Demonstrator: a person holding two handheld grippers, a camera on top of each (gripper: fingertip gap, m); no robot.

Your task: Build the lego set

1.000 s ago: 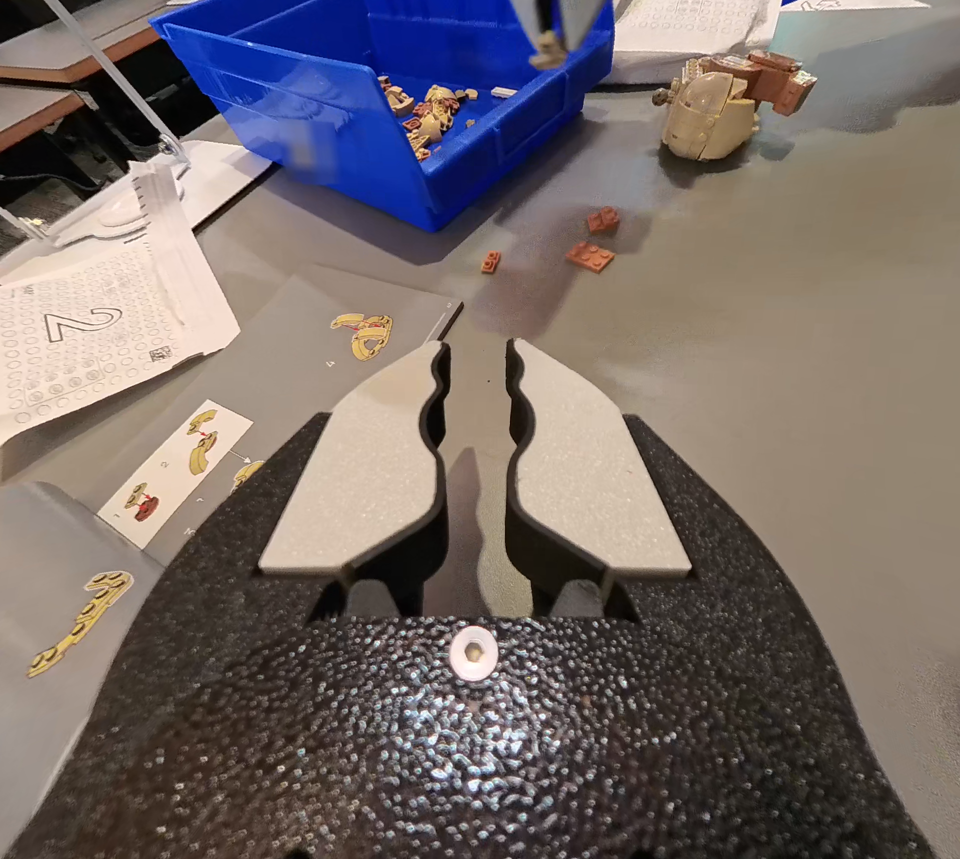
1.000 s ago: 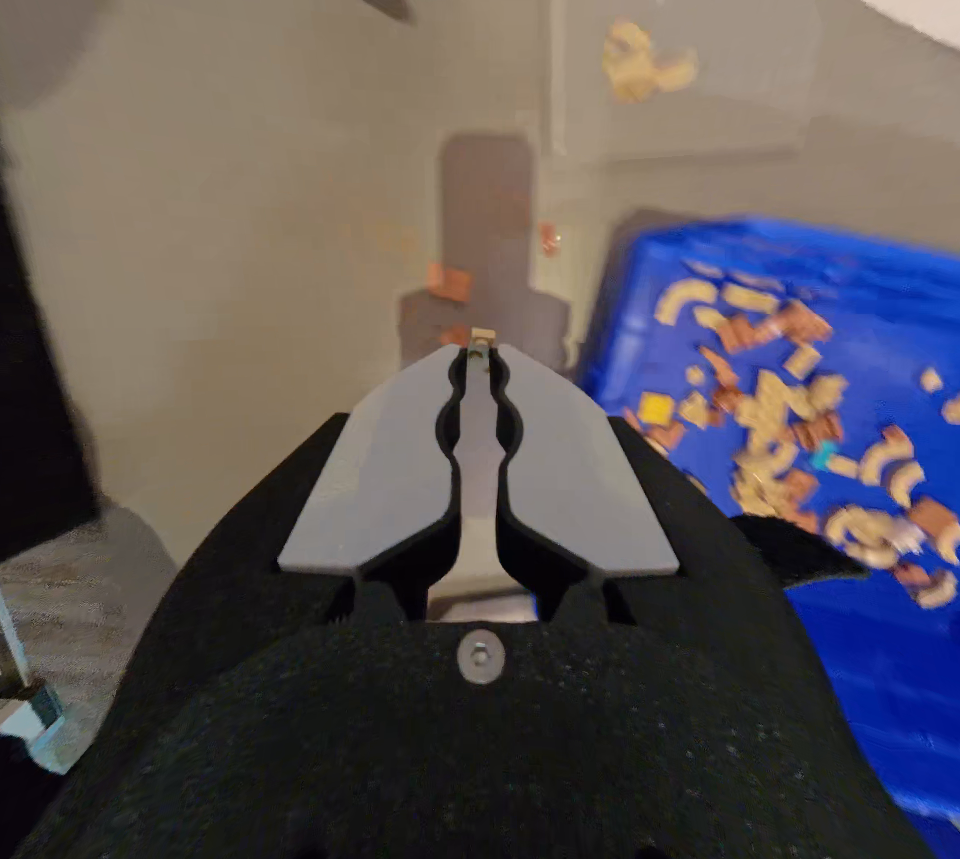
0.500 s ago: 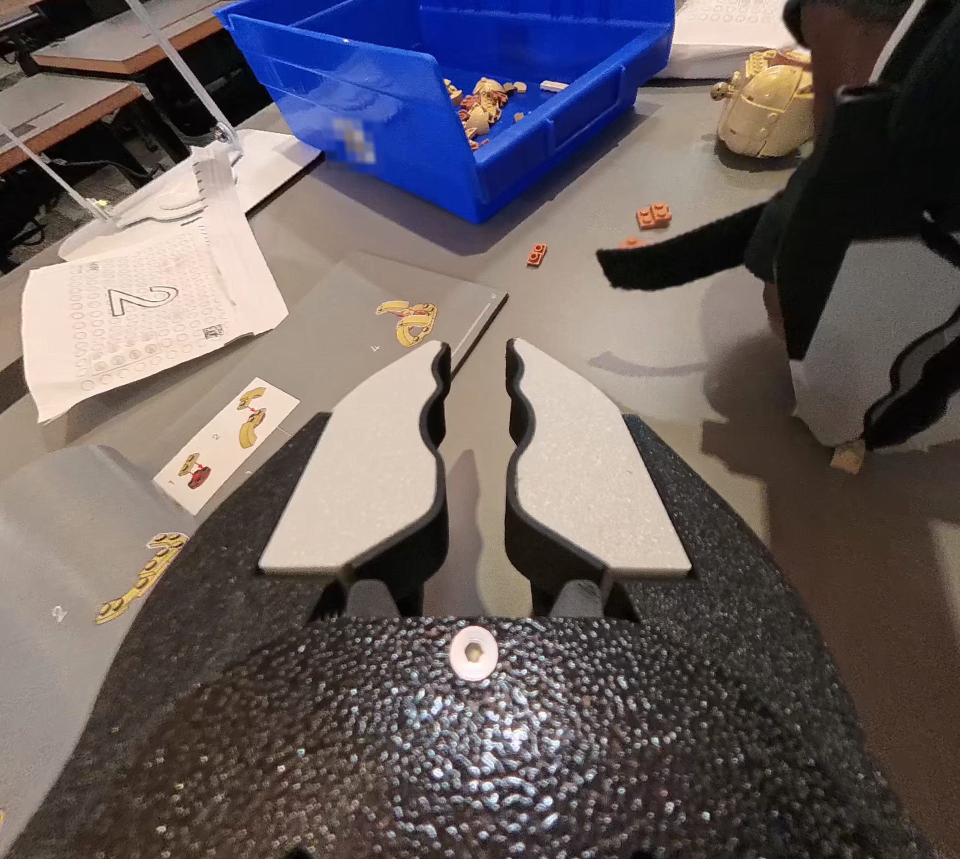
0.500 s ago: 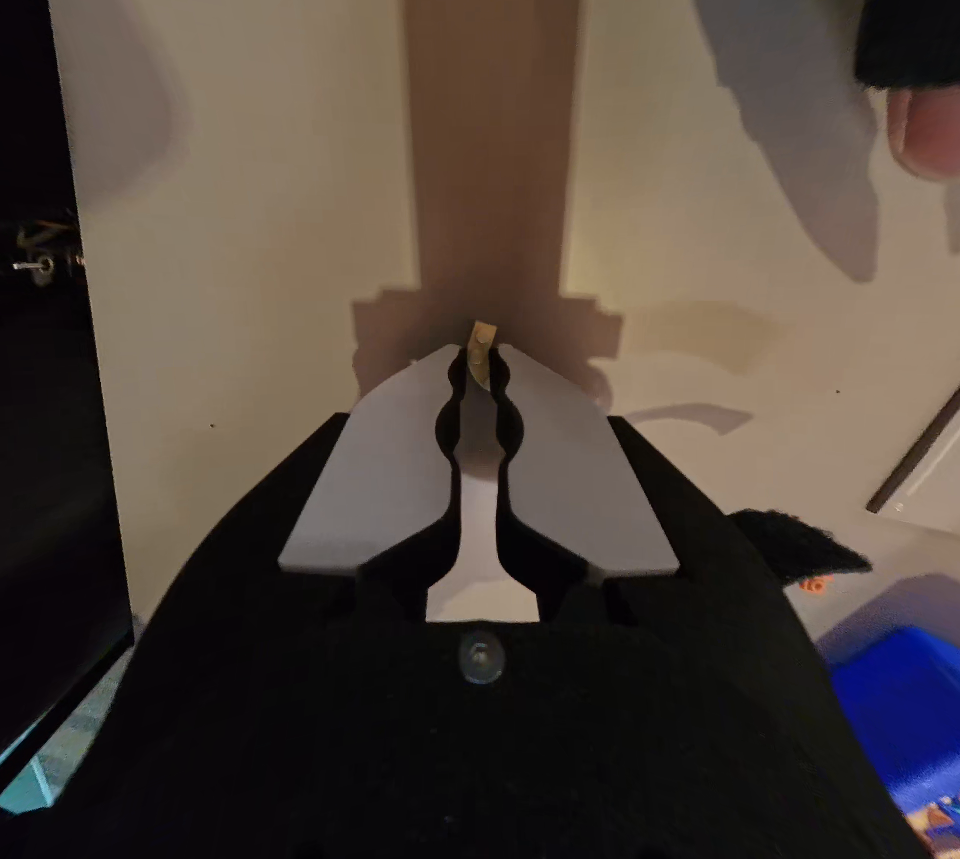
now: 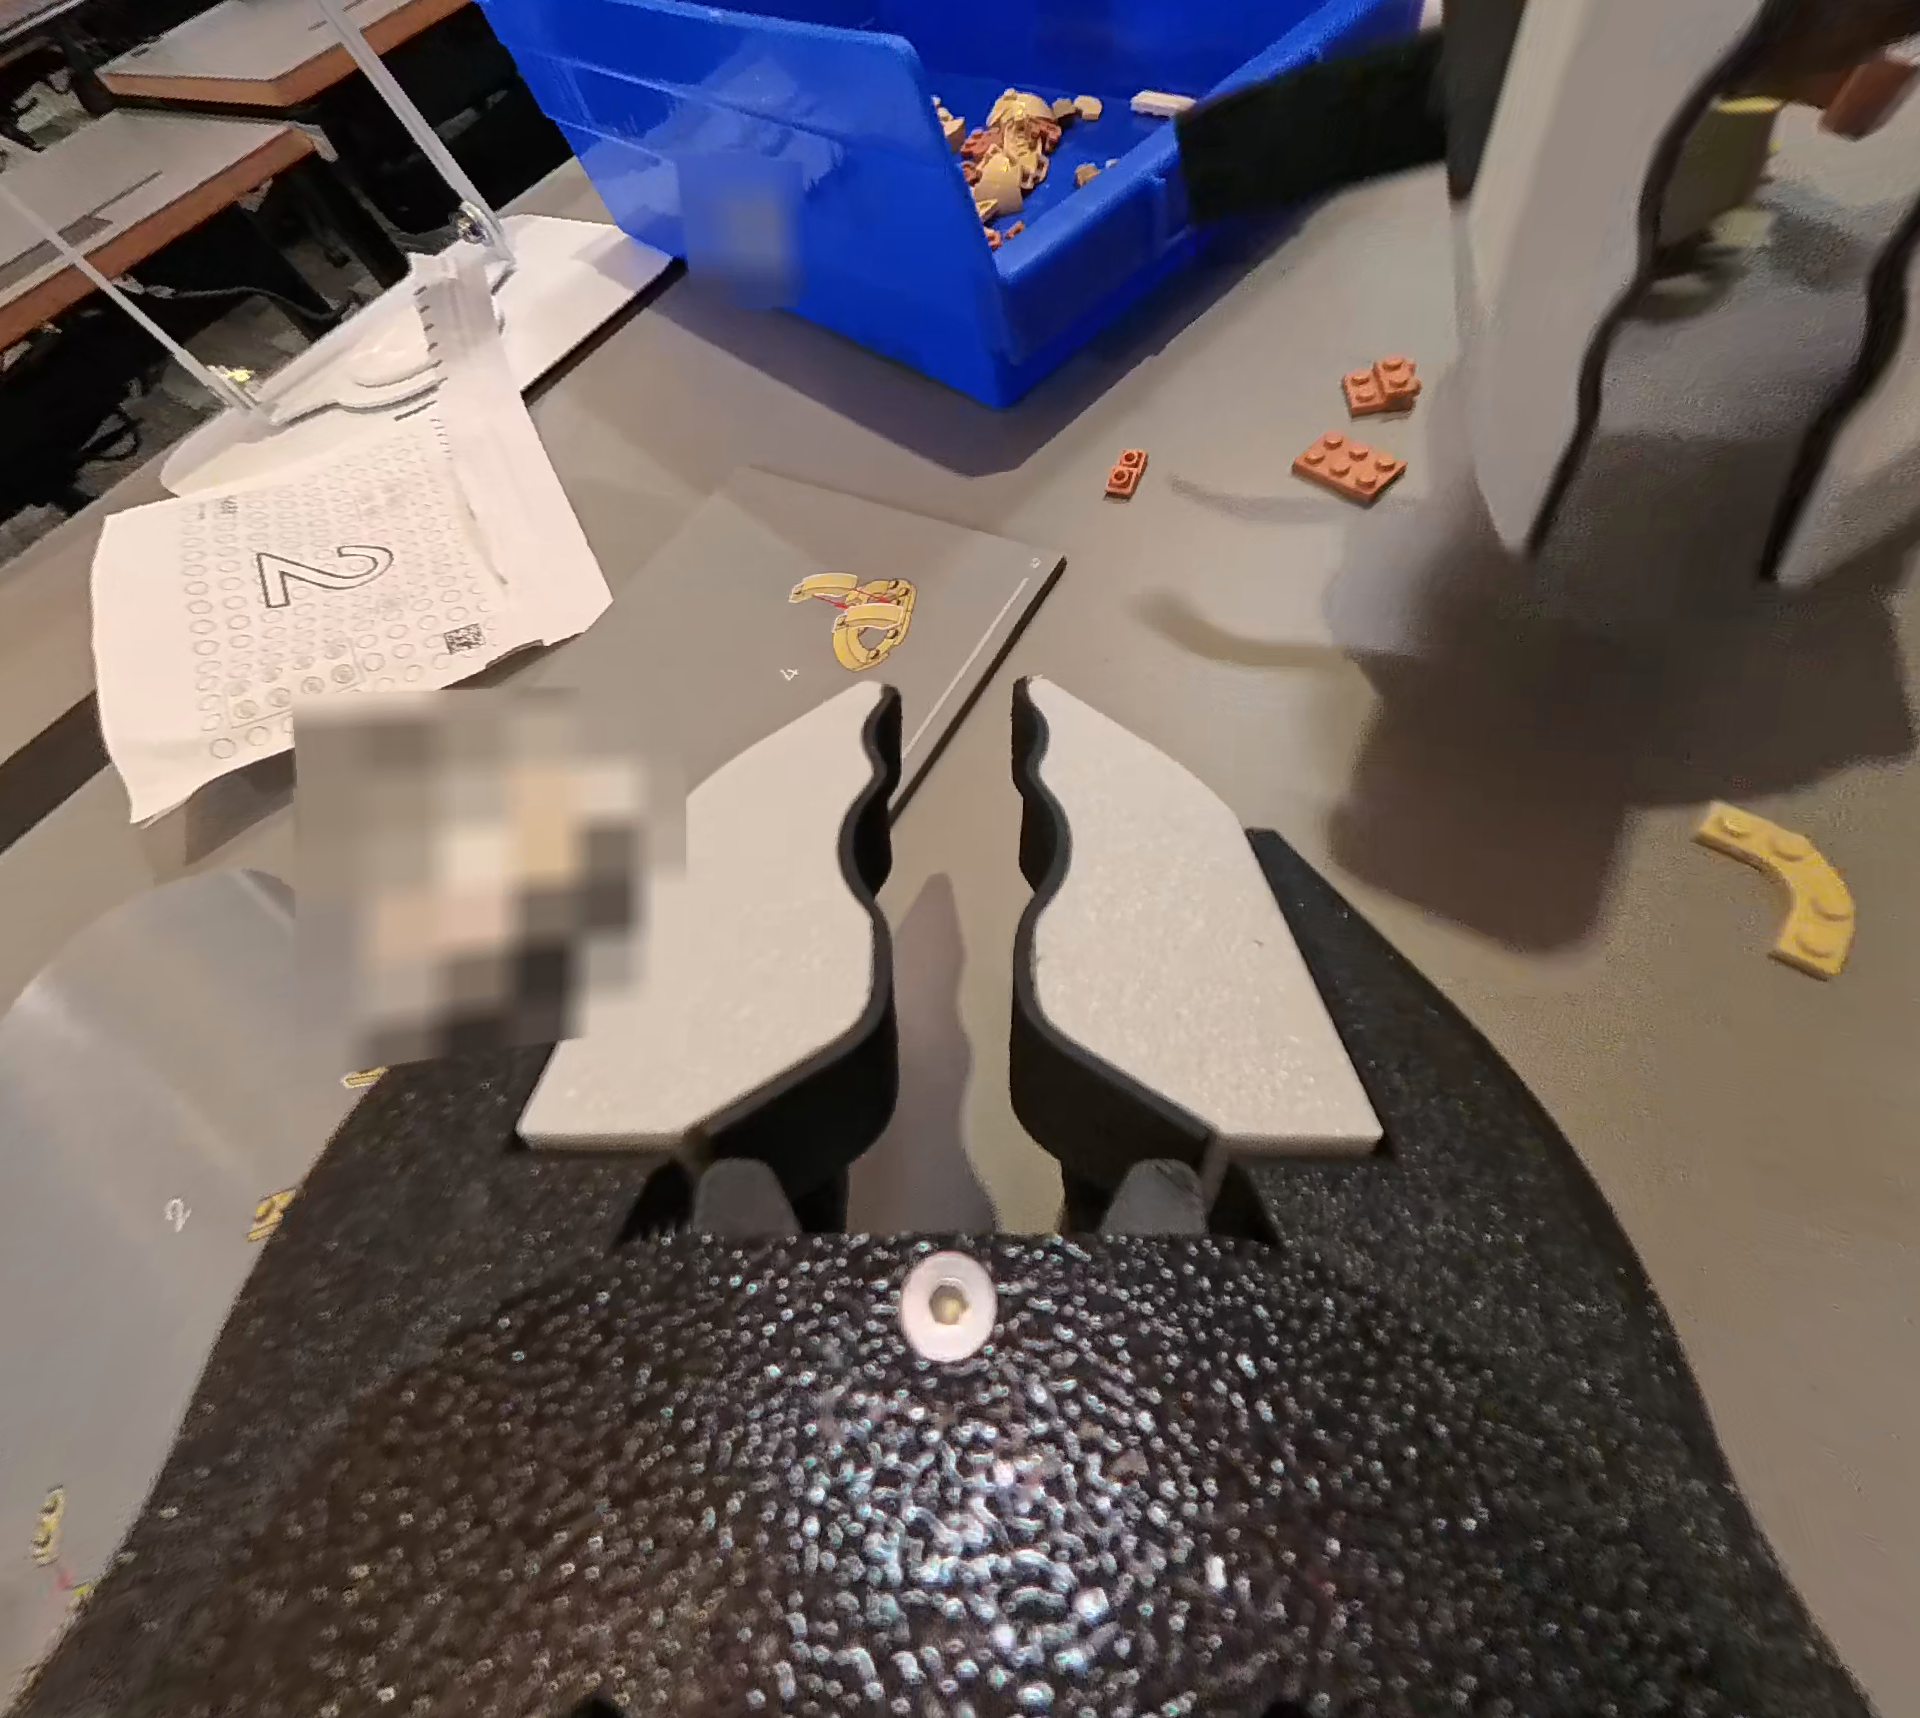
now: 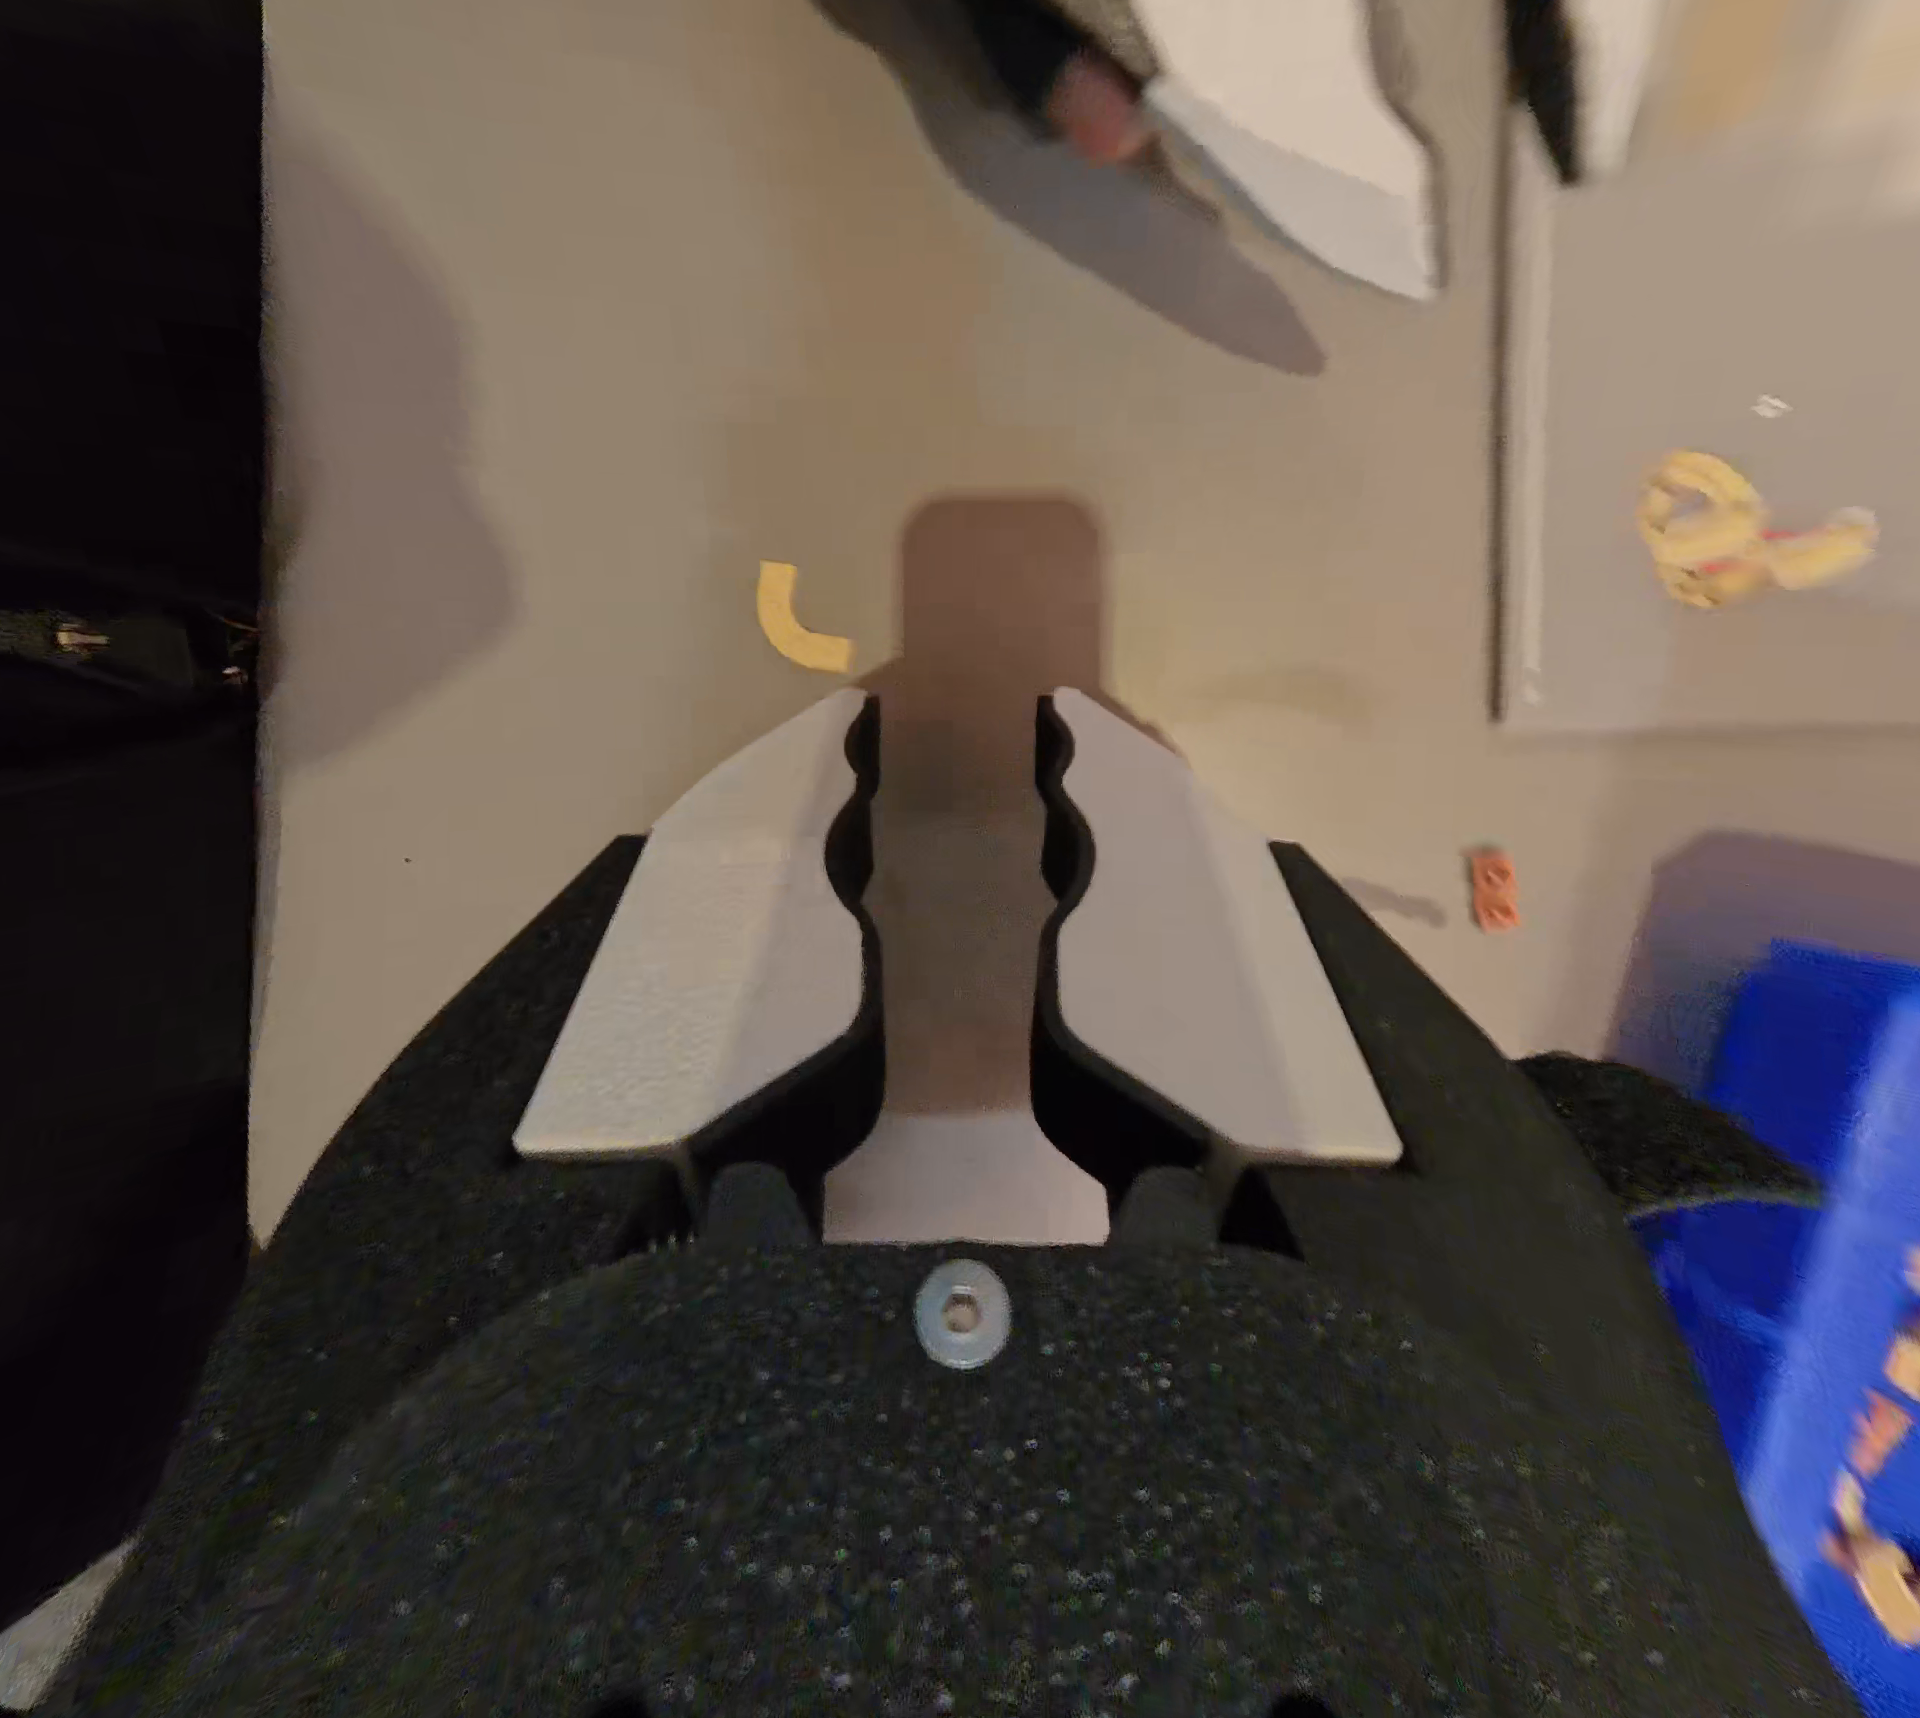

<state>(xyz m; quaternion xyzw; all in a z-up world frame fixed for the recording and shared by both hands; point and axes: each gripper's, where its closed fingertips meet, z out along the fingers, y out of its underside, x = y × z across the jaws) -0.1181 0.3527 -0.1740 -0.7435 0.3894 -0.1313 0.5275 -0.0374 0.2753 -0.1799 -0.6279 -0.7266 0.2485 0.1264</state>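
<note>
My left gripper (image 5: 956,702) is open and empty, low over the grey table, pointing at the instruction booklet (image 5: 831,619). My right gripper (image 6: 954,702) is open and empty, pointing down at the table. A tan curved plate (image 6: 795,619) lies flat on the table just left of its fingertips, apart from them. In the left wrist view the same plate (image 5: 1787,899) lies at the right, with the right gripper (image 5: 1652,556) raised above the table beyond it. Three small brown bricks (image 5: 1349,466) lie loose near the bin.
A blue bin (image 5: 790,68) with several tan and brown pieces (image 5: 1013,141) stands at the back; it also shows in the right wrist view (image 6: 1829,1149). A white paper bag (image 5: 312,598) and a clear stand (image 5: 343,380) lie left. The table edge (image 6: 260,525) runs along the left.
My right gripper came down from above the bin to the table shut on the tan curved plate, then opened; the plate now lies on the table. My left gripper stayed open.
</note>
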